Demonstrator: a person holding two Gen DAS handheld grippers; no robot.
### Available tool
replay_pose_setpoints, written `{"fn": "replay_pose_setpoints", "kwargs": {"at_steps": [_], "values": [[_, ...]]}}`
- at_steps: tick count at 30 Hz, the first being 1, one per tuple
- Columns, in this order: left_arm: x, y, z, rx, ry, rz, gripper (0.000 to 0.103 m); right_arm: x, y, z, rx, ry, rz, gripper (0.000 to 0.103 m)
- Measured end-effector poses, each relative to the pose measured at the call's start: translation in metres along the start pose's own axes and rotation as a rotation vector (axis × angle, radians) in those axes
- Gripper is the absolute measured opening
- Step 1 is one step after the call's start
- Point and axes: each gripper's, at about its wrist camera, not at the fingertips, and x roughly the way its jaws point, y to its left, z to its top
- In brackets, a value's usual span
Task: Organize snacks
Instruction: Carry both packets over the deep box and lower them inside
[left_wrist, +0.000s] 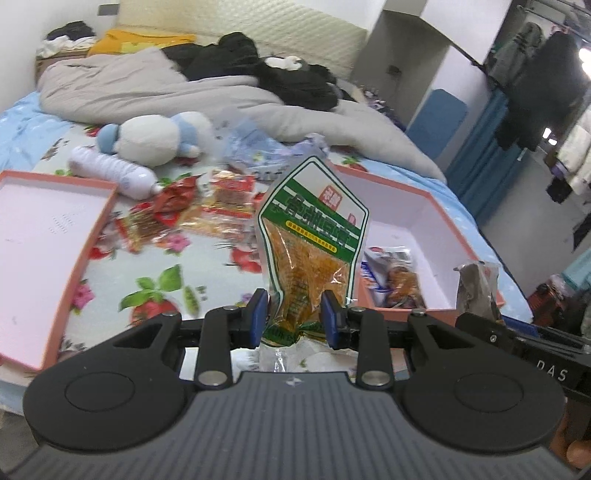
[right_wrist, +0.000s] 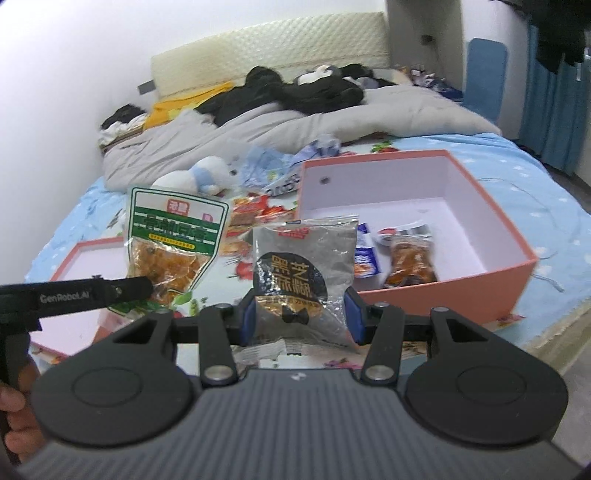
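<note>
While clamped low on the green snack pouch (left_wrist: 314, 236), left gripper (left_wrist: 295, 317) with blue fingers (left_wrist: 258, 314) narrowed onto the crinkled bottom of the pack, upright above the flowered bedsheet (left_wrist: 166, 280). Orange-brown pieces visible through the clear lower half of that pouch, green-and-white label above. Seen again from the right wrist view as green snack pouch (right_wrist: 173, 236), pinched by the black tip of the left gripper (right_wrist: 147, 286), raised over the near left part of the bed. Right gripper (right_wrist: 301, 314) closed on the silver sesame packet (right_wrist: 304, 273), blue fingers (right_wrist: 352, 314) pressing its two side edges, packet upright and facing the camera, just beside the near left wall of the pink box (right_wrist: 480, 280). Same packet glimpsed at the right of the left wrist view, silver sesame packet (left_wrist: 476, 284), at the near wall of the pink box (left_wrist: 450, 221). Inside the box, against the near left corner: a brown snack pack (right_wrist: 410, 262) and a blue-and-white wrapper (right_wrist: 364, 254), touching. Pink box lid (left_wrist: 48, 236) lying open side up toward the left edge of the bed. Loose red and orange snack packets (left_wrist: 218, 199) scattered mid-bed between lid and box. Farther back, a white bottle (left_wrist: 114, 170) on its side, a plush toy (left_wrist: 155, 136), and a grey duvet (left_wrist: 155, 88) heaped toward the headboard.
</note>
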Motion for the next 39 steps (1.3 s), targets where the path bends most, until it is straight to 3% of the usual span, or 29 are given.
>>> {"fn": "replay_pose_setpoints", "kwargs": {"at_steps": [17, 39], "values": [[0.06, -0.066, 0.034, 0.089, 0.044, -0.087, 0.036, 0.017, -0.058, 0.018, 0.075, 0.004, -0.062, 0.051], [0.235, -0.112, 0.085, 0.117, 0.194, -0.132, 0.036, 0.135, -0.141, 0.07, 0.077, 0.066, -0.157, 0.051]]}}
